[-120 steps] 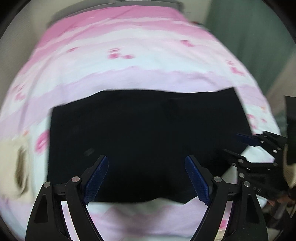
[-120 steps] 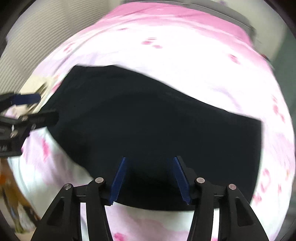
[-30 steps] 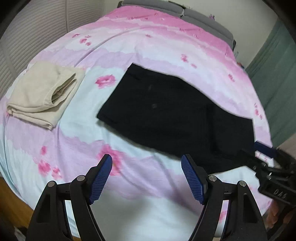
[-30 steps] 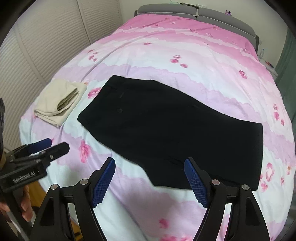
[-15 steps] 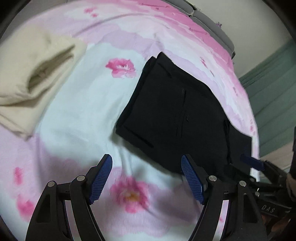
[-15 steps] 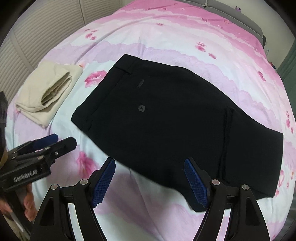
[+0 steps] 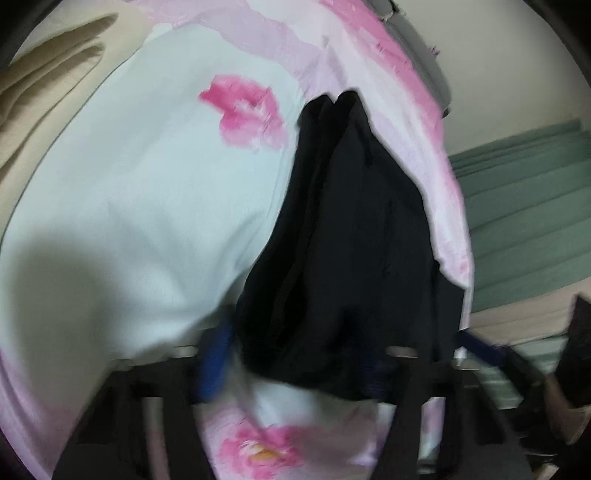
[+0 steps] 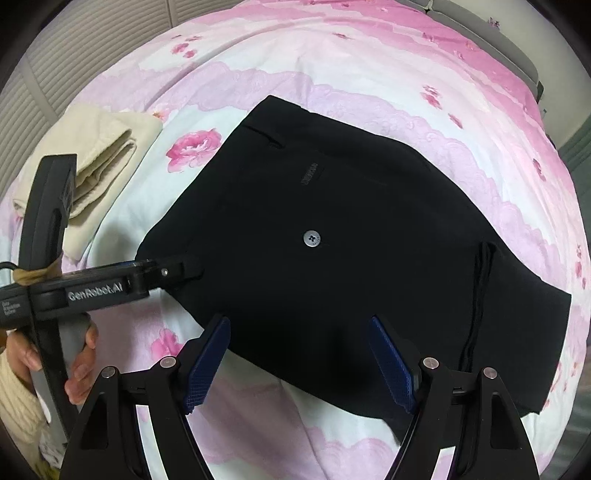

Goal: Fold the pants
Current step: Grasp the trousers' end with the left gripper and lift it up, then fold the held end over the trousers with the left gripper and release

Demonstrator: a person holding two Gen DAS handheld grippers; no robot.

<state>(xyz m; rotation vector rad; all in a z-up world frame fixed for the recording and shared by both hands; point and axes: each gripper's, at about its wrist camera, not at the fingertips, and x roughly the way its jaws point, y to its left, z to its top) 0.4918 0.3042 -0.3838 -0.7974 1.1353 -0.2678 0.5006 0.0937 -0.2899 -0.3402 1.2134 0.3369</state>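
Note:
Black pants (image 8: 332, 258), folded in half with a grey button (image 8: 312, 238) showing, lie flat on the pink flowered bedspread (image 8: 369, 74). In the blurred left wrist view their near corner (image 7: 332, 258) lies between the fingers of my left gripper (image 7: 291, 365). Its jaws are closing, and I see no pad pressing on the cloth. The right wrist view shows the left gripper (image 8: 184, 267) reaching the pants' left corner. My right gripper (image 8: 299, 365) hangs open over the pants' near edge, nothing between its pads. Its blue finger (image 7: 480, 347) shows at the lower right.
A folded beige cloth (image 8: 99, 166) lies on the bed left of the pants. A person's hand (image 8: 81, 369) holds the left gripper's handle. Louvred doors (image 8: 74, 44) stand at the left, a grey headboard (image 8: 480, 22) at the far end, a green curtain (image 7: 524, 221) at the right.
The left gripper has dropped to the pants' left corner and its jaws have narrowed around the cloth. The right gripper has come lower toward the near edge, still as wide.

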